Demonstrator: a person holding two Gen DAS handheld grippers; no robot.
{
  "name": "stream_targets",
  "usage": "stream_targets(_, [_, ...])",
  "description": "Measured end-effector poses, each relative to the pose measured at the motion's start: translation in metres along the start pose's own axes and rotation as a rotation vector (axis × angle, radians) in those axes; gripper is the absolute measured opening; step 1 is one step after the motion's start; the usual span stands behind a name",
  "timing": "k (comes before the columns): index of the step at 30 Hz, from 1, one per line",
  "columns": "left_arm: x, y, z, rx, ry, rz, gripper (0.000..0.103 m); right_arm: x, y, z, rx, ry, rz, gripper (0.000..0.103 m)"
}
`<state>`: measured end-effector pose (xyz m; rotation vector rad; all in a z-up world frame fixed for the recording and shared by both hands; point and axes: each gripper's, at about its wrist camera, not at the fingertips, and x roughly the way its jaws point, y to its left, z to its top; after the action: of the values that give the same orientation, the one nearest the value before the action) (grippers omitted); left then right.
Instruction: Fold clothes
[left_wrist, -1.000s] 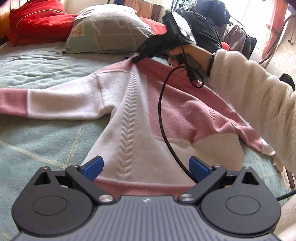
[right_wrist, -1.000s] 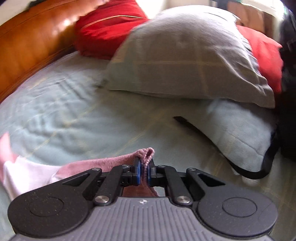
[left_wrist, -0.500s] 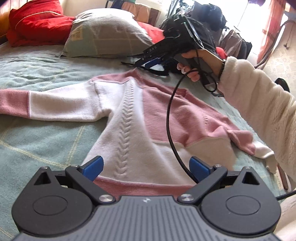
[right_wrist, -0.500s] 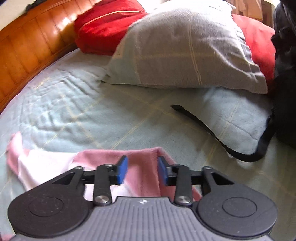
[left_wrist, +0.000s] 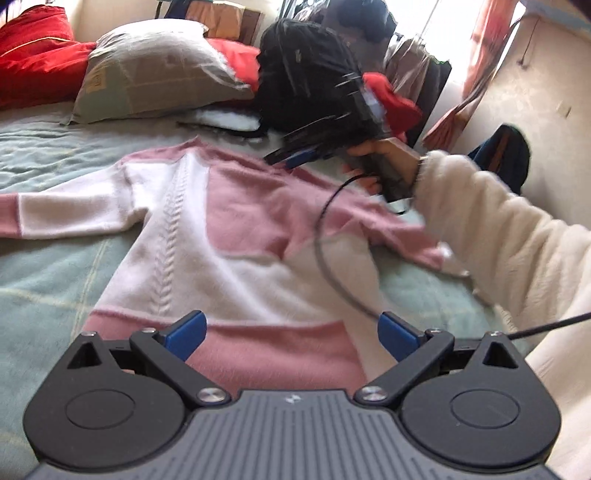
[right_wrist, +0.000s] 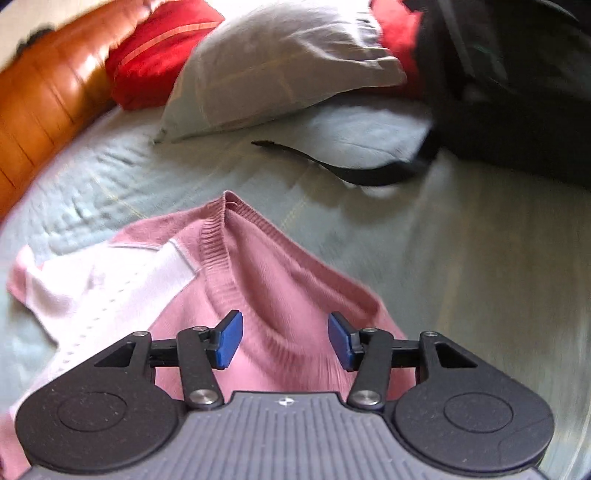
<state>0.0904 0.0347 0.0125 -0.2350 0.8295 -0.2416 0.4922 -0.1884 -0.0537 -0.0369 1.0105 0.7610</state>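
Sweater (right_wrist: 258, 280) flat below both tongs, ungripped, jaws apart.

Sweater (left_wrist: 229, 229): soft, fuzzy knit cloth, matt, with a raised cable rib and a ribbed neckband. Bedcover (right_wrist: 461, 258): matt woven cloth, lightly creased. Pillow (left_wrist: 147, 70): matt grey cloth. Cushion (right_wrist: 155, 48): red cloth with a slight sheen. Headboard (right_wrist: 48, 103): glossy polished wood. Left claw (left_wrist: 291, 334) and right claw (right_wrist: 282, 341): matt black plastic arms, smooth blue pads, bright metal pivot screws, ribbed grey housing. Sleeve (left_wrist: 498, 236): cream fleecy cloth.
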Motion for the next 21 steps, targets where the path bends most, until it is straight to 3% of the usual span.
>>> stream_targets(4, [0.008, 0.000, -0.010, -0.005, 0.039, 0.035, 0.099, -0.033, -0.015, -0.030, 0.087, -0.039, 0.076, 0.063])
stream_targets(11, [0.025, -0.003, -0.021, 0.007, 0.088, 0.070, 0.099, -0.070, -0.038, -0.078, 0.157, -0.070, 0.071, 0.066])
stream_targets(15, [0.036, -0.007, -0.026, 0.022, 0.113, 0.063, 0.099, -0.074, -0.060, -0.102, 0.242, -0.053, 0.133, 0.068])
stream_targets(18, [0.045, -0.010, -0.029, 0.029, 0.134, 0.057, 0.099, -0.076, -0.067, -0.112, 0.244, -0.070, 0.124, 0.068])
stream_targets(21, [0.053, -0.010, -0.030, 0.028, 0.147, 0.070, 0.099, -0.076, -0.077, -0.111, 0.269, -0.095, 0.061, 0.067])
